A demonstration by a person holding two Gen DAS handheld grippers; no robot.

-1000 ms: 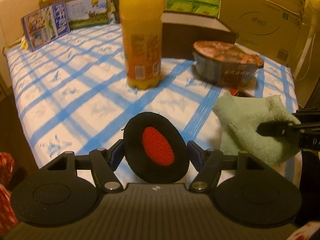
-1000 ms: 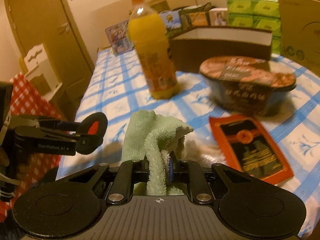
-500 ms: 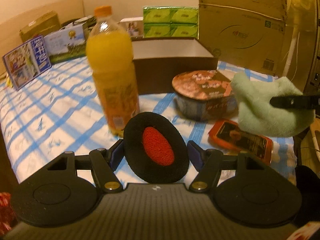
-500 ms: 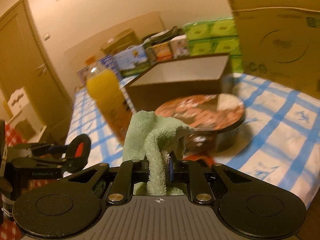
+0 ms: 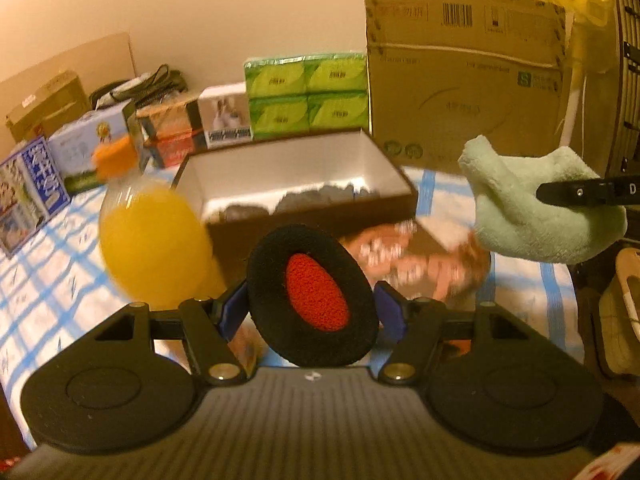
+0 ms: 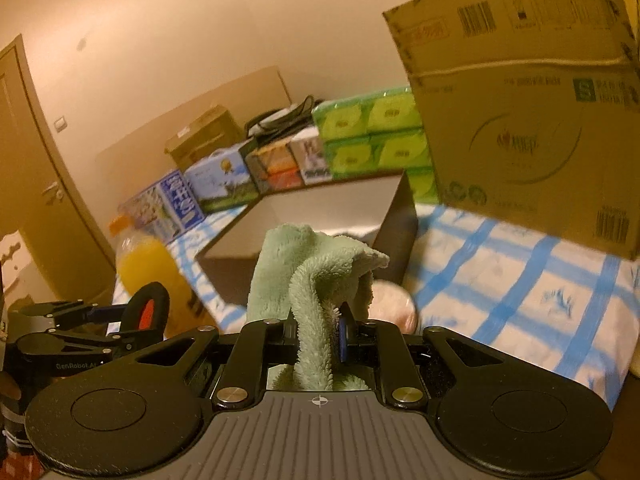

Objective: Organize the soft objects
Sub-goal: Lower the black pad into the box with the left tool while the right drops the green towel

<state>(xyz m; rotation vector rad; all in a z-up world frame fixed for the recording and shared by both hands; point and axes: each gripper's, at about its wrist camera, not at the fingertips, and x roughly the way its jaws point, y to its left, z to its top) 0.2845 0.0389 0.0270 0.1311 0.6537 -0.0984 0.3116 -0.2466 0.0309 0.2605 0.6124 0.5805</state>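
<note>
My left gripper (image 5: 313, 314) is shut on a round black foam pad with a red centre (image 5: 314, 294), held in the air in front of an open dark box (image 5: 312, 210). Dark soft items (image 5: 316, 198) lie inside the box. My right gripper (image 6: 320, 338) is shut on a pale green towel (image 6: 316, 280), held above the table short of the box (image 6: 394, 224). In the left wrist view the towel (image 5: 536, 208) hangs at the right, level with the box. In the right wrist view the left gripper (image 6: 144, 312) is at the lower left.
An orange juice bottle (image 5: 150, 236) stands left of the box. A lidded noodle bowl (image 5: 420, 260) sits in front of the box. A large cardboard carton (image 5: 464, 76), green tissue packs (image 5: 308, 96) and small boxes (image 5: 168, 132) line the back. A checked cloth (image 6: 520, 280) covers the table.
Both grippers have risen and moved forward toward the open box, carrying the foam pad and the green towel. The box's inside is now in view.
</note>
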